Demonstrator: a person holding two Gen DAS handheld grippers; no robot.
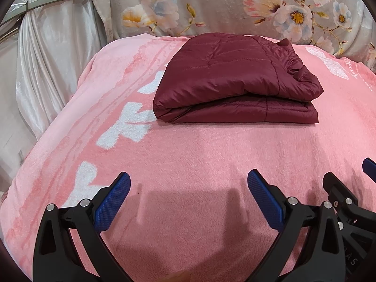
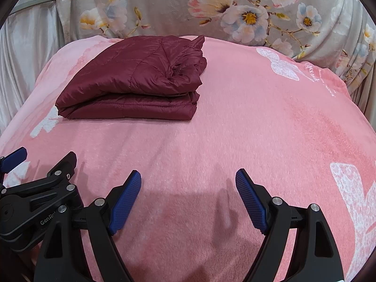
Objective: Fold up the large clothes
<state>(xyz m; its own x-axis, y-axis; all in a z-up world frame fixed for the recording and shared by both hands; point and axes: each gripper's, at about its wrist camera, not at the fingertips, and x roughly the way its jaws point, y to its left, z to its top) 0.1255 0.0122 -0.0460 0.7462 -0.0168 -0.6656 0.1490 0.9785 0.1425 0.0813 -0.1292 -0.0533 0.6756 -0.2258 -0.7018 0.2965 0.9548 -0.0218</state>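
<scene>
A dark red quilted jacket [image 1: 235, 80] lies folded into a thick rectangular stack on the pink blanket [image 1: 188, 152], toward the far side. It also shows in the right wrist view [image 2: 134, 80], at the upper left. My left gripper [image 1: 188, 181] is open and empty, hovering over the bare blanket well short of the jacket. My right gripper [image 2: 188, 178] is open and empty too, beside the left one. Each gripper shows at the edge of the other's view.
The pink blanket [image 2: 258, 129] with white flower shapes covers the whole surface. A grey floral cloth [image 1: 211, 4] hangs behind it. A pale satin curtain [image 1: 42, 58] hangs at the left, past the blanket's edge.
</scene>
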